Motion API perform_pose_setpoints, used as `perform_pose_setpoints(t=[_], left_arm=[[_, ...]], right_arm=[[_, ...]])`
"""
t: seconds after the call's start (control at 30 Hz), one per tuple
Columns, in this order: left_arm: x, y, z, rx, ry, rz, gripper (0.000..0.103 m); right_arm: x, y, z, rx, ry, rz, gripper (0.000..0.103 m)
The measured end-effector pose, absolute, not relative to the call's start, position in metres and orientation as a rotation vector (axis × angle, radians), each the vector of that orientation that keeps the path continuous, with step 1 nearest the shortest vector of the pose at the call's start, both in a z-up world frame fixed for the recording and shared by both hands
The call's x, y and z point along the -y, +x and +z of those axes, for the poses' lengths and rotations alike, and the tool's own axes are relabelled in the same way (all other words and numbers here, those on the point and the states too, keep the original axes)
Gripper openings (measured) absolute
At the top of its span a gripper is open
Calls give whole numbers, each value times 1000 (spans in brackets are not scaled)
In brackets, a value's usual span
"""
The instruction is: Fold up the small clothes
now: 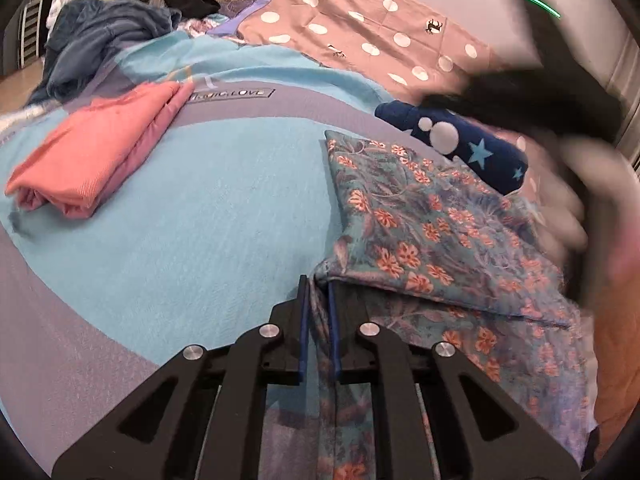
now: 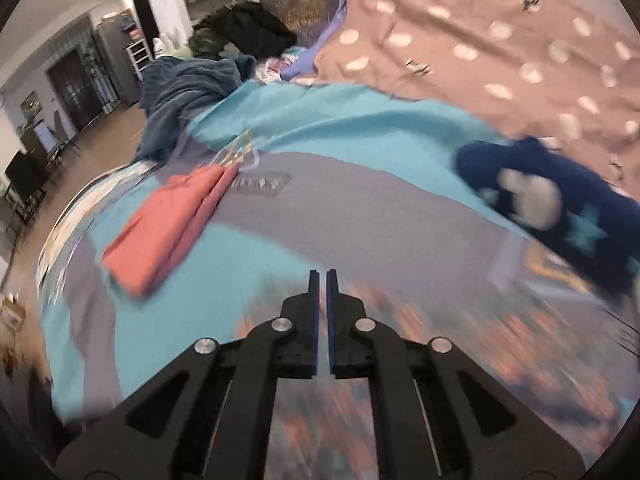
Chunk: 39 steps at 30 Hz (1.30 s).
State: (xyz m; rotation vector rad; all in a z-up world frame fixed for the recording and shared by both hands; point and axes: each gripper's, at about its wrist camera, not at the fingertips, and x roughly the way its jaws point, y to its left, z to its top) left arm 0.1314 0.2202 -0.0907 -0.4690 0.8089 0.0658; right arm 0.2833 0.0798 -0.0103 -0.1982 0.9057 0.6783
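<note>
Floral garment (image 1: 432, 232) lies on the bed's teal-and-grey cover (image 1: 208, 208), right of centre, partly folded: one layer doubled over another, fold edge running toward the left gripper (image 1: 318, 292). Left jaws nearly closed, pinching a bunched near corner of the floral cloth between the blue pads (image 1: 305, 320). Right gripper (image 2: 322, 280): jaws almost shut, narrow slit, nothing visibly in it; floral cloth is a blur below it, so contact can't be confirmed.

Handling, my read: thin, light, limp woven fabric, will drape and slide, won't hold a crease unaided. Best grabbed at corners or hem, two points, kept taut.

Long axis looks to run from the near edge of the bed toward the far right; partly hidden, so approximate.

Around it: navy star-print piece (image 1: 472, 144) just past its far edge, folded pink garment (image 1: 92, 160) well apart to the left, dotted pink sheet (image 1: 360, 28) behind, dark heap of clothes (image 1: 100, 36) at the far left corner.
</note>
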Motion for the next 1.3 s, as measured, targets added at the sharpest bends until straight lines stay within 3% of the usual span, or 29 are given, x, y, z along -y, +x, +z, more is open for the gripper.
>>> perform_pose_setpoints(t=[0.07, 0.27, 0.3, 0.4, 0.47, 0.6, 0.63, 0.7, 0.87, 1.0, 1.2, 1.3], left_arm=[[-226, 123, -87, -811, -516, 59, 11], [-207, 122, -33, -698, -479, -119, 10], [-194, 135, -28, -716, -439, -145, 10], [-172, 175, -51, -846, -342, -103, 11], [-169, 201, -93, -983, -330, -26, 11], [-164, 191, -82, -920, -328, -14, 12], [-160, 188, -78, -921, -318, -24, 12], [-142, 179, -61, -891, -260, -55, 16], [-94, 165, -27, -818, -195, -140, 39], [-53, 168, -25, -825, -167, -205, 47], [-14, 169, -27, -826, -173, -309, 52], [-7, 169, -25, -830, -152, -305, 53]], right_arm=[[-24, 251, -7, -896, -199, 661, 21], [138, 192, -46, -1003, -18, 420, 24], [154, 191, -61, -1057, 31, 378, 20], [186, 183, -86, -1022, 191, 387, 14], [189, 175, -84, -998, 215, 367, 14], [221, 150, -63, -940, 302, 365, 16], [232, 145, -59, -907, 330, 348, 22], [291, 132, -50, -828, 442, 242, 36], [447, 93, -66, -752, 778, -68, 41], [539, 60, -98, -719, 992, -252, 41], [594, 66, -126, -708, 1118, -297, 52], [615, 81, -141, -695, 1164, -337, 51]])
